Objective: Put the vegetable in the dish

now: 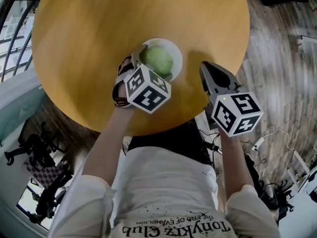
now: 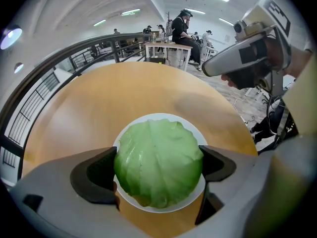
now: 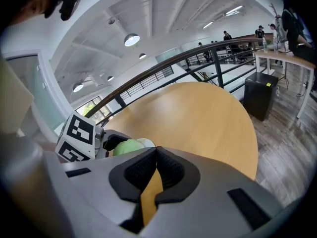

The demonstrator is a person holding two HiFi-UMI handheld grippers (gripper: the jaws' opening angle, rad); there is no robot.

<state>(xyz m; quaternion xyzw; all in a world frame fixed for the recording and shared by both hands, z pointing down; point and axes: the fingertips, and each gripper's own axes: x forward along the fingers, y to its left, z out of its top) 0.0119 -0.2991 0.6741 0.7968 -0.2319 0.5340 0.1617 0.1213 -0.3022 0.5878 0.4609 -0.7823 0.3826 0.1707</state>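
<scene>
A round green cabbage sits in a white dish near the front of a round wooden table. My left gripper reaches in from the near side, and its jaws press on the cabbage's two sides. In the left gripper view the cabbage fills the gap between the jaws and covers most of the dish. My right gripper hovers to the right of the dish, by the table's edge, shut with nothing in it. In the right gripper view the cabbage shows beside the left gripper's marker cube.
The table's curved front edge lies just below both grippers. Wooden floor with cables is to the right. A dark railing runs beyond the table. People stand at a far desk.
</scene>
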